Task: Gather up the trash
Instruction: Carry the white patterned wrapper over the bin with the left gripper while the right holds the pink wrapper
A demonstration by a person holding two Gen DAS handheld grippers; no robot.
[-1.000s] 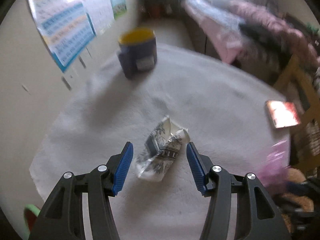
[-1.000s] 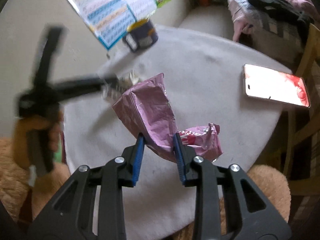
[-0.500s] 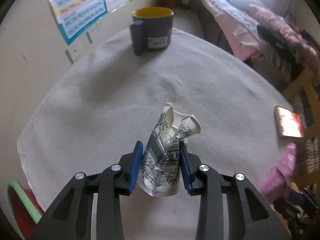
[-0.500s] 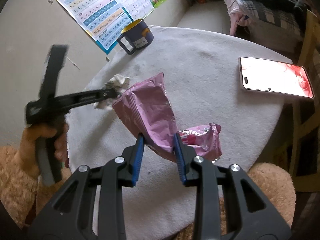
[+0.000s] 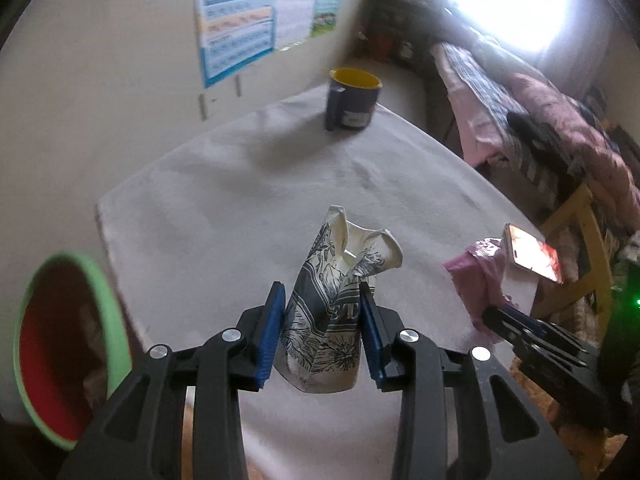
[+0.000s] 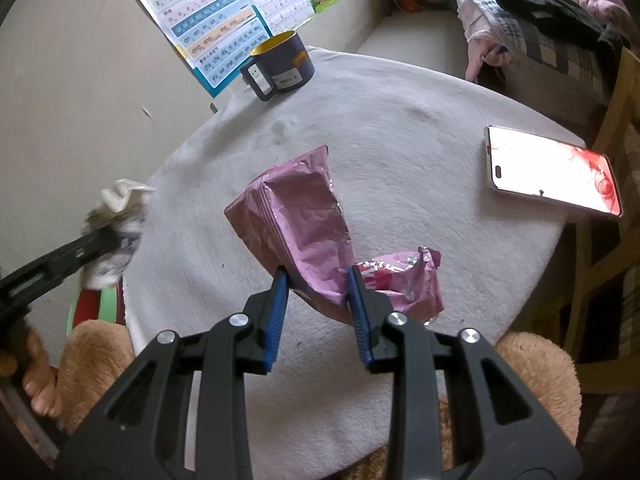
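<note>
The left gripper (image 5: 322, 330) has its blue pads clamped on the crumpled paper cup (image 5: 336, 308), the printed one with the dark leaf pattern, and the cup is now off the cloth. A second ago the jaws stood wide either side of it as it lay on the table (image 5: 224, 184); half a second ago they had pinched in. Now the whole view has swung: the cup rides at the near left edge of the table, and a red bin with a green rim (image 5: 60, 344) has come into sight at the lower left, close beside it. From the right wrist camera the cup shows as a blurred pale bundle past the table's left edge, just above that bin.

The right gripper (image 6: 318, 300) has not budged. Its fingers are closed on the pink foil wrapper (image 6: 296, 224), held up above the cloth, with more crinkled pink foil trailing near its right pad.

The blue mug (image 6: 280, 66) stays at the far side, the phone (image 6: 552, 170) at the right.

So one piece looks about to be dropped in the bin, and the wrapper likely follows.
</note>
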